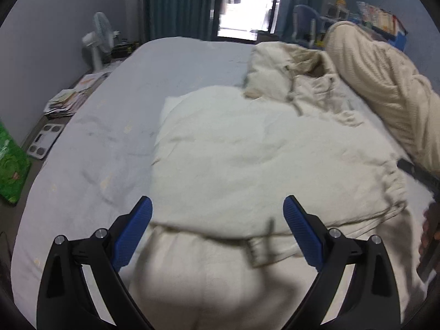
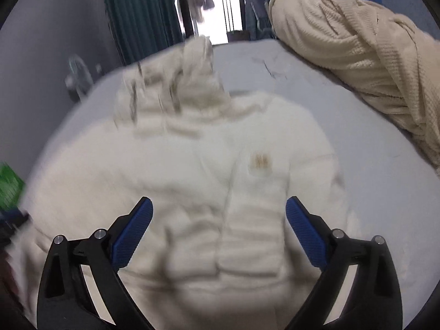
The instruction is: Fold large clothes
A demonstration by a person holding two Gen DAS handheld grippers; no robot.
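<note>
A large cream fleece jacket [image 1: 247, 159] lies spread on the pale blue bed sheet [image 1: 115, 115], its hood [image 1: 286, 74] bunched at the far end. In the right wrist view the same jacket [image 2: 209, 192] shows its front with a small tan chest logo [image 2: 260, 162]; the hood [image 2: 176, 88] is blurred. My left gripper [image 1: 217, 206] hovers open over the jacket's near hem, nothing between its blue pads [image 1: 132, 233]. My right gripper [image 2: 218, 207] also stands open above the jacket's lower front, with no cloth between its pads [image 2: 305, 233].
A ribbed cream blanket [image 1: 385, 88] lies heaped along the bed's right side. On the floor to the left are a fan [image 1: 99, 41], stacked papers [image 1: 66, 101], a bathroom scale [image 1: 45, 140] and a green bag [image 1: 12, 170]. Curtains and a bright doorway lie beyond the bed.
</note>
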